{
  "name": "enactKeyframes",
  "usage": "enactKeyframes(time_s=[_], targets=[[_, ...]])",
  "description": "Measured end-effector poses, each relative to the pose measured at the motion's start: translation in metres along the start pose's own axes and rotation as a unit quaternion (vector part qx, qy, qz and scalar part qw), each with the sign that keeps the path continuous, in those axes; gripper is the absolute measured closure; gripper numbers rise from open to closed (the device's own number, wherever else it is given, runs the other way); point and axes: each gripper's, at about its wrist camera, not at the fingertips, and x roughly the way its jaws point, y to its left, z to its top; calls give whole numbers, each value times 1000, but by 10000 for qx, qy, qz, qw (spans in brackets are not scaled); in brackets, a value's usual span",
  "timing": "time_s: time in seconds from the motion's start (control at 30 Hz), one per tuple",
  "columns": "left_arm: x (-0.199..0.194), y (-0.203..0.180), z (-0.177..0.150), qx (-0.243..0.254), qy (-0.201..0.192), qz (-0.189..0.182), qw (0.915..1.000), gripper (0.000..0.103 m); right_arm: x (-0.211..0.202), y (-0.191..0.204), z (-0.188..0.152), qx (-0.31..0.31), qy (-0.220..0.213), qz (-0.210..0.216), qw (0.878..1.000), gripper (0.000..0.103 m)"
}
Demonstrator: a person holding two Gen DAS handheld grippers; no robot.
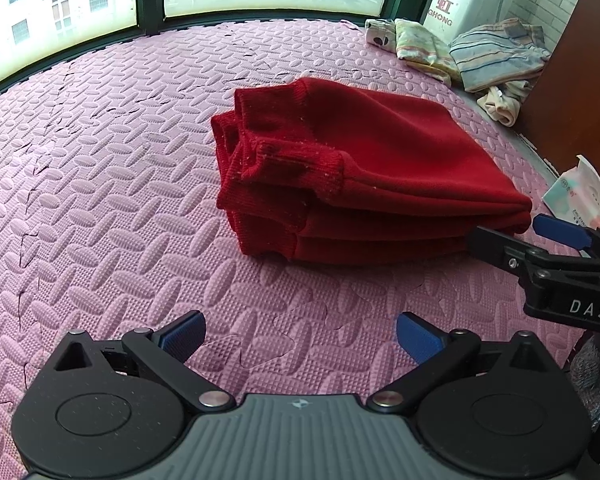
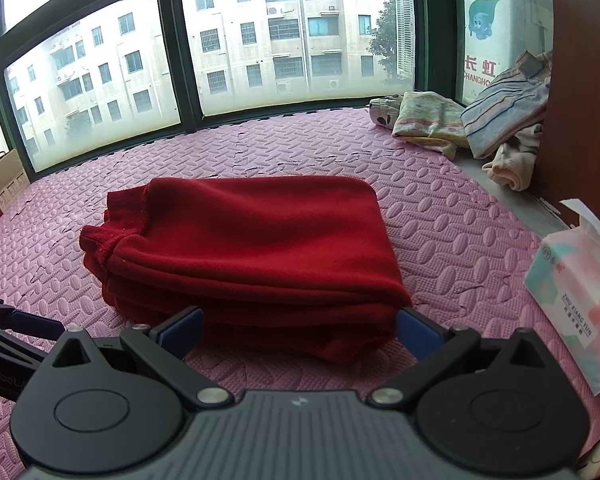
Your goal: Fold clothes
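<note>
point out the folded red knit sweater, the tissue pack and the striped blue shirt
folded red knit sweater (image 2: 260, 236), right wrist view, top folded face
tissue pack (image 2: 572, 292), right wrist view, printed front
striped blue shirt (image 1: 496, 56), left wrist view, top of the crumpled cloth

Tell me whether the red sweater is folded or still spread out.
Folded. The red sweater sits as a compact stack on the pink mat, several layers showing along its near edge and a ribbed cuff tucked at the left.

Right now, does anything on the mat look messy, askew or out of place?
The red sweater is folded into a fairly neat stack, though a ribbed cuff pokes out on one side. The pile of clothes in the far corner is loose and crumpled. Nothing is spilled or damaged.
</note>
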Motion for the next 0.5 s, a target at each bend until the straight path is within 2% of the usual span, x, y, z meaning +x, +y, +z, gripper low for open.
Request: enactKeyframes(time_s=[0.5], targets=[[1,-10,1,133,15,-8,9999,0,-3,-11,-6,148,9,-36,9999,0]])
